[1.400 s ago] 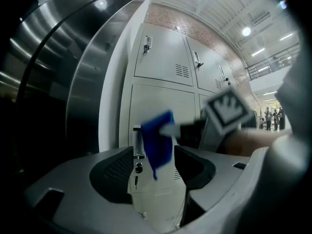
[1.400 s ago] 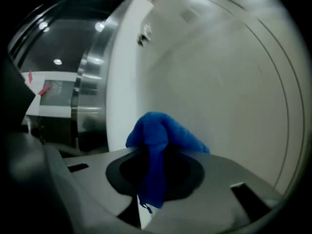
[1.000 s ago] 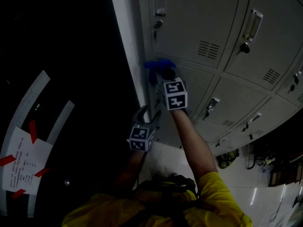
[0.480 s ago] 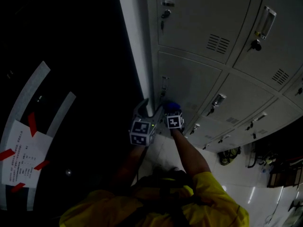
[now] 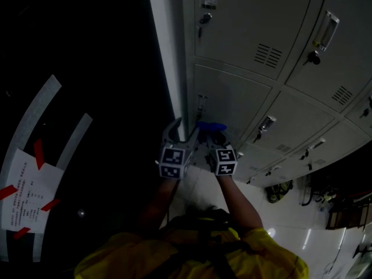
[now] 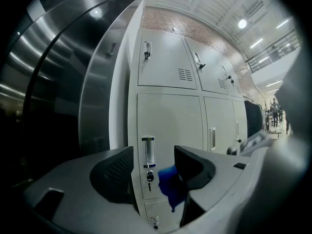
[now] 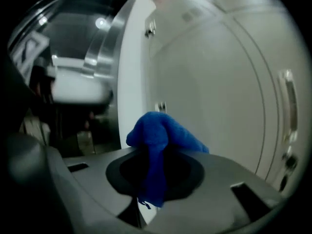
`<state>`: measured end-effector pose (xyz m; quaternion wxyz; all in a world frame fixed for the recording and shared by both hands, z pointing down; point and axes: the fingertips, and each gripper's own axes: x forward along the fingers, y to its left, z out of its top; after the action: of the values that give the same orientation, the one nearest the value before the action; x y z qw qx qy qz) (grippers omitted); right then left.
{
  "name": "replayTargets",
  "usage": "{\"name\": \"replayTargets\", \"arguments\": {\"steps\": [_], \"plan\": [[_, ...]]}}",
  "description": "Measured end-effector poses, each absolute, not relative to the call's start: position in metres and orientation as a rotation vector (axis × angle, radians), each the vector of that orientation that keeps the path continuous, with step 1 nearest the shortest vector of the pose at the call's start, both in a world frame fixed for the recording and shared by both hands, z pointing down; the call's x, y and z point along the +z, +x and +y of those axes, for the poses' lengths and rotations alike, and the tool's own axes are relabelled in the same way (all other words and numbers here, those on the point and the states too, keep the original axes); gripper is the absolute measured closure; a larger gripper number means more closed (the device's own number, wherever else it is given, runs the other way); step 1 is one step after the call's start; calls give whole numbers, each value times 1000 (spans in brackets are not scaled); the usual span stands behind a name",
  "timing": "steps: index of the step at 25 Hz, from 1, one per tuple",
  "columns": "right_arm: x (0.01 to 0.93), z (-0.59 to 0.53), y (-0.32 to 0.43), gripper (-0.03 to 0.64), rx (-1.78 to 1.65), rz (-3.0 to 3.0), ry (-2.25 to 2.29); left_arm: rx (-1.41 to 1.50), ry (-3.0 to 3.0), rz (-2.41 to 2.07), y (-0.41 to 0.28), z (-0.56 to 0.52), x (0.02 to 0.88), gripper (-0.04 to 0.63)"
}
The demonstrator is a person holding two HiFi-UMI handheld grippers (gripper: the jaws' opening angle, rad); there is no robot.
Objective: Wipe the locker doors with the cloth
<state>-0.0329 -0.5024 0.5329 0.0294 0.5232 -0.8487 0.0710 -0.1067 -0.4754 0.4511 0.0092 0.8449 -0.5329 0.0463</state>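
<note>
The grey locker doors [image 5: 232,103] rise in front of me, each with a handle and a key lock. My right gripper [image 5: 213,135] is shut on a blue cloth [image 5: 210,126], which bunches out of the jaws close to the low left door [image 7: 219,82]; whether it touches I cannot tell. In the right gripper view the cloth [image 7: 157,135] hangs over the right gripper [image 7: 155,152]. My left gripper [image 5: 181,131] is open and empty beside it, near the locker's left edge. In the left gripper view the left gripper [image 6: 153,167] frames a door handle [image 6: 147,152] and the cloth [image 6: 170,183].
A dark curved metal wall [image 6: 58,82] stands left of the lockers. A paper notice [image 5: 26,199] taped in red is stuck at the far left. More locker columns [image 5: 325,57] run on to the right. Pale floor [image 5: 197,190] lies below.
My right gripper has carried the cloth down from the upper door to the lower one, then drawn back a little. The left gripper has barely moved.
</note>
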Motion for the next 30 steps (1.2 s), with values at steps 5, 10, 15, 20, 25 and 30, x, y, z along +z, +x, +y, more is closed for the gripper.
{"name": "replayTargets", "arguments": {"steps": [5, 10, 15, 20, 25, 30], "plan": [[385, -431, 10, 542, 31, -2736, 1783, 126, 2737, -1686, -102, -457, 421, 363], [412, -418, 28, 542, 167, -2719, 1804, 239, 2828, -1692, -96, -444, 421, 589], [426, -402, 24, 541, 169, -2720, 1780, 186, 2746, -1563, -95, -432, 426, 589], [420, -372, 29, 543, 144, -2730, 1759, 222, 2711, -1627, -95, -401, 423, 589], [413, -315, 53, 543, 95, -2736, 1758, 195, 2769, -1645, -67, -343, 405, 589], [424, -220, 114, 545, 108, -2682, 1823, 76, 2760, -1533, -12, -253, 407, 589]]}}
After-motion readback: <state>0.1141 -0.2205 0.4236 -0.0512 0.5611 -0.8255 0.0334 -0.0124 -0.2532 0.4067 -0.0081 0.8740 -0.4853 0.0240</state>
